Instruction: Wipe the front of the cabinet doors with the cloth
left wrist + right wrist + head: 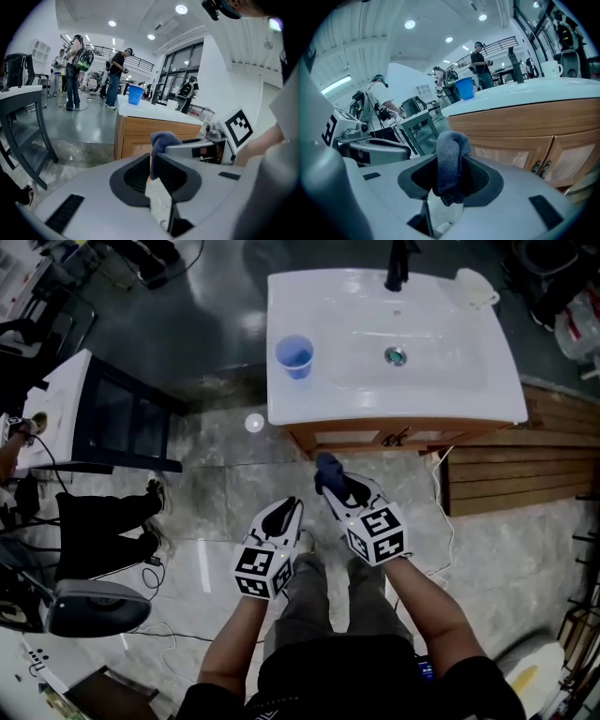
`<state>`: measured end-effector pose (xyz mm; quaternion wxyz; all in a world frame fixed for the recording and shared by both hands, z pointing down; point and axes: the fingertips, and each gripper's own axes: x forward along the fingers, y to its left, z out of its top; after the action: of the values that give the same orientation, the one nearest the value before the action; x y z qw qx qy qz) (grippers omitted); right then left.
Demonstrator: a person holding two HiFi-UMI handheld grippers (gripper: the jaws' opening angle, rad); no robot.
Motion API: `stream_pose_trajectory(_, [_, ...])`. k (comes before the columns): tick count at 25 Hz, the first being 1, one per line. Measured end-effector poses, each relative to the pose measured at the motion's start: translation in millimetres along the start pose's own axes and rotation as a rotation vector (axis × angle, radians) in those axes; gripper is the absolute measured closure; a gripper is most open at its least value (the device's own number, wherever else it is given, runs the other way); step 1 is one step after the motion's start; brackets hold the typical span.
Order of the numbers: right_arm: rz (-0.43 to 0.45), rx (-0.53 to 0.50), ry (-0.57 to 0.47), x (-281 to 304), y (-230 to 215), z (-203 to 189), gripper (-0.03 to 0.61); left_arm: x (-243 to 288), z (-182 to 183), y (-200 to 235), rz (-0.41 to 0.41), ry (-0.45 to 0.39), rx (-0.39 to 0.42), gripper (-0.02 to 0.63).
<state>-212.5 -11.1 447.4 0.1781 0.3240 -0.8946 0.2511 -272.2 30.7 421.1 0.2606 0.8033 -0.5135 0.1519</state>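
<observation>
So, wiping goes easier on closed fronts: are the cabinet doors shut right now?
Shut. In the right gripper view both cabinet doors lie flush in the frame, handles side by side, no gap between them.

The head view looks steeply down from well above the white sink top (328, 390) and the floor (234, 484) before it. Both gripper views sit low and near the cabinet (136, 133): the left faces its corner, the right looks up along its doors (562, 159). All three share the blue cup (294, 354).
</observation>
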Motion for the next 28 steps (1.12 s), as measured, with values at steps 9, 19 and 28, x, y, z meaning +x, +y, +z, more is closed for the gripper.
stream_pose_trajectory(9, [-0.045,-0.023,-0.016,57,18,0,0.426,3,-10,61,-0.061,0.025,0.013,0.568])
stream_pose_trajectory(19, [-0.058,-0.050,-0.033,92,3,-10,0.425,37,-28,84,-0.064,0.026,0.022,0.568])
stream_pose_trajectory(28, [-0.027,-0.109,-0.027,105,-21,-6,0.425,62,-21,76,-0.007,-0.016,-0.019,0.568])
